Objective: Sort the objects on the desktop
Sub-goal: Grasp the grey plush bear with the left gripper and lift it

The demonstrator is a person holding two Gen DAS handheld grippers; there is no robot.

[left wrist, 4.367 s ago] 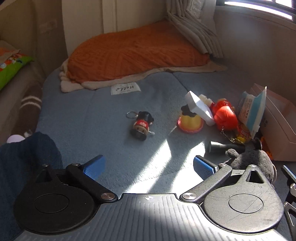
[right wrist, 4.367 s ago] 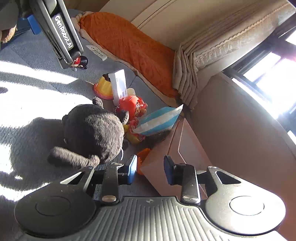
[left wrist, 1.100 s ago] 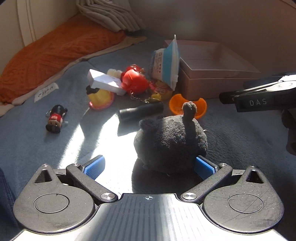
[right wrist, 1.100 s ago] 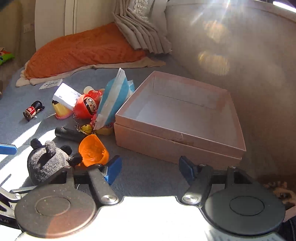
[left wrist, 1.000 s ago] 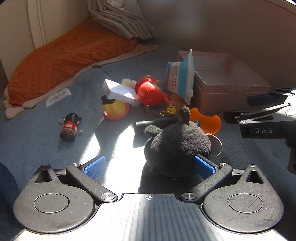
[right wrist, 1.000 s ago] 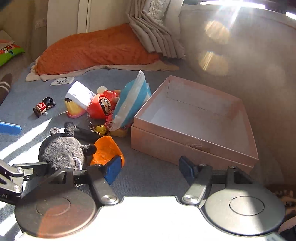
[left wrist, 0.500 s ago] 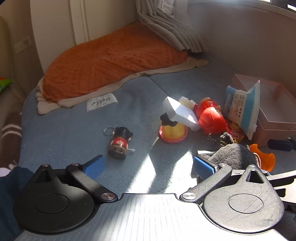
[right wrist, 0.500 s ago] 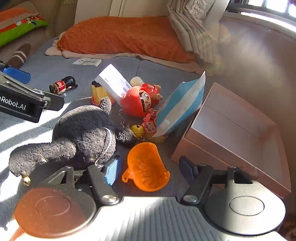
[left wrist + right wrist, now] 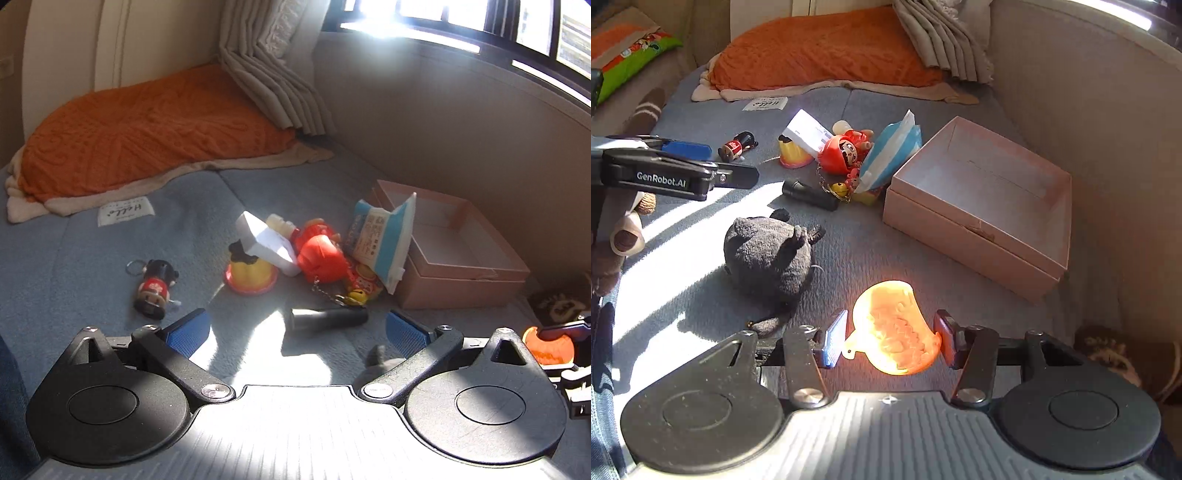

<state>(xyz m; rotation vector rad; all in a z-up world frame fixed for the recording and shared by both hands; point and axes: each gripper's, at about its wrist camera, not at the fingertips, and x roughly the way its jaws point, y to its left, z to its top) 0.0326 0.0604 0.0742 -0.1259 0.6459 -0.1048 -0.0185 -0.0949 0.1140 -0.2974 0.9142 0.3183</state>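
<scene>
The step in hand seems to be the picking up of one small thing for sorting. The right tool (image 9: 889,341) has the orange scoop-shaped piece (image 9: 894,328) between its two pads, and its jaws are closing on it. The right pad looks to touch the piece's edge, while at the left pad I cannot tell if there is contact, so the grip is not yet sure. The pink open box (image 9: 964,236) lies ahead and to the right of this tool, empty inside. The next move probably calls for a firm closing, then a lift and carry over the box wall. The left tool (image 9: 295,328) is wide open and holds nothing; the black cylinder (image 9: 327,318) lies just ahead of it.
</scene>
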